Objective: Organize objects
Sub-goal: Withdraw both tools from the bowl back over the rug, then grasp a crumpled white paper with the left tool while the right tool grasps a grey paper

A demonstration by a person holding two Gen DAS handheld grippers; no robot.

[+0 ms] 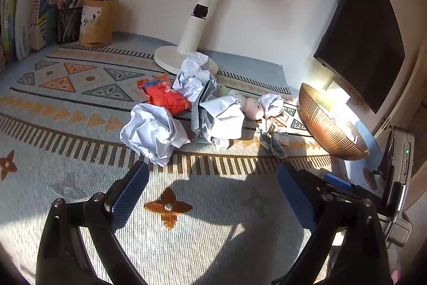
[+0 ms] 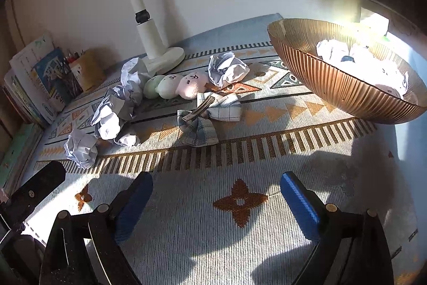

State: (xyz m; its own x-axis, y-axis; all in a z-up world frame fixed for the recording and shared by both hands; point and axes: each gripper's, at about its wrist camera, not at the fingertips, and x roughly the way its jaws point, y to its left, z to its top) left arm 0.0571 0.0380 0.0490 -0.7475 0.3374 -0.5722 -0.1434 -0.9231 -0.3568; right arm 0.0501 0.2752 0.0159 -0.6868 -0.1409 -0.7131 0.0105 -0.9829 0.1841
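Both tools are spread wide and hold nothing: the left gripper [image 1: 210,194] and the right gripper [image 2: 216,202] hover over the patterned mat [image 2: 240,245]. At 12 o'clock from the right one lies one plaid bow hair clip [image 2: 205,119]. Behind it are three plush balls in a row [image 2: 173,87], green, white and pink. Four crumpled paper balls [image 2: 81,147] lie loose on the mat, at 10 to 12 o'clock. One ribbed amber bowl [image 2: 333,87] at 2 o'clock contains more crumpled paper. One red crumpled wrapper [image 1: 165,96] shows in the left view. One white lamp base [image 2: 165,58] stands behind.
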